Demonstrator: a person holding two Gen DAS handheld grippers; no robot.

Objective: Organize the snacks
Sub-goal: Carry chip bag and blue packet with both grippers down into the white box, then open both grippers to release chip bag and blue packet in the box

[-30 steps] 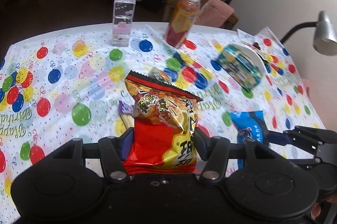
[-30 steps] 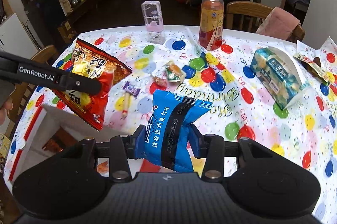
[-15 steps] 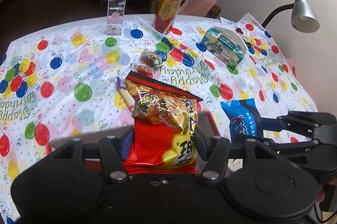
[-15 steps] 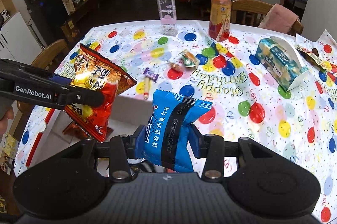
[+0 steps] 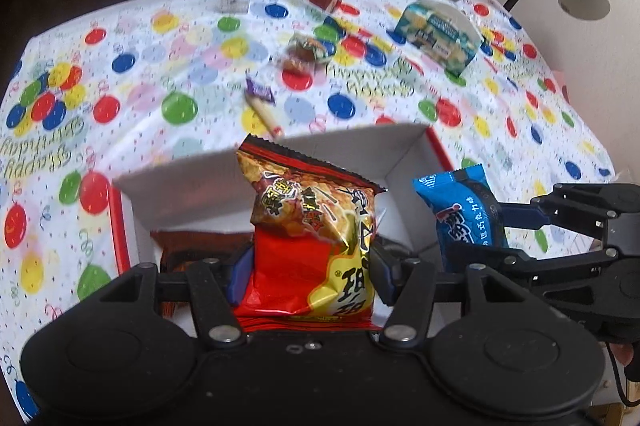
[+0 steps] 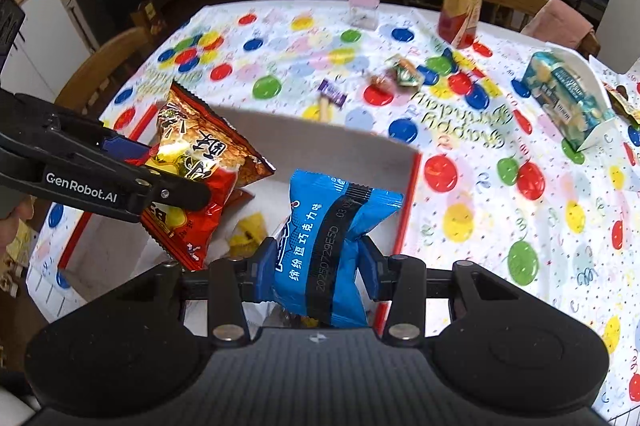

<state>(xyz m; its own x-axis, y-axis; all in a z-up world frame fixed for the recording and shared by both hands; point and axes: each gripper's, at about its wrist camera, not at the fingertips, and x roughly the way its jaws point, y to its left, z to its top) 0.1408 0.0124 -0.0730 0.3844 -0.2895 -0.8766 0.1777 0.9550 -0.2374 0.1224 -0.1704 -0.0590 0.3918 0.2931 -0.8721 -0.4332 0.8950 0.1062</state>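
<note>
1. Red chip bag (image 5: 308,226): centre of the left wrist view, clamped by the left gripper (image 5: 306,272), hanging over the white box (image 5: 192,185).
2. Blue snack packet (image 6: 328,246): lower centre of the right wrist view, pinched at its middle by the right gripper (image 6: 316,274), above the box's right part.
3. White box, red-rimmed: lower middle of both views; a yellow wrapper (image 6: 248,230) and other packets already lie inside.
4. Handling advice: lower each bag below the rim before letting go, one at a time, so the grippers stay apart; set them flat beside the contents.
5. Loose sweets (image 6: 396,75) and a purple-wrapped stick (image 6: 330,97): upper middle, still on the tablecloth (image 6: 500,209).
</note>
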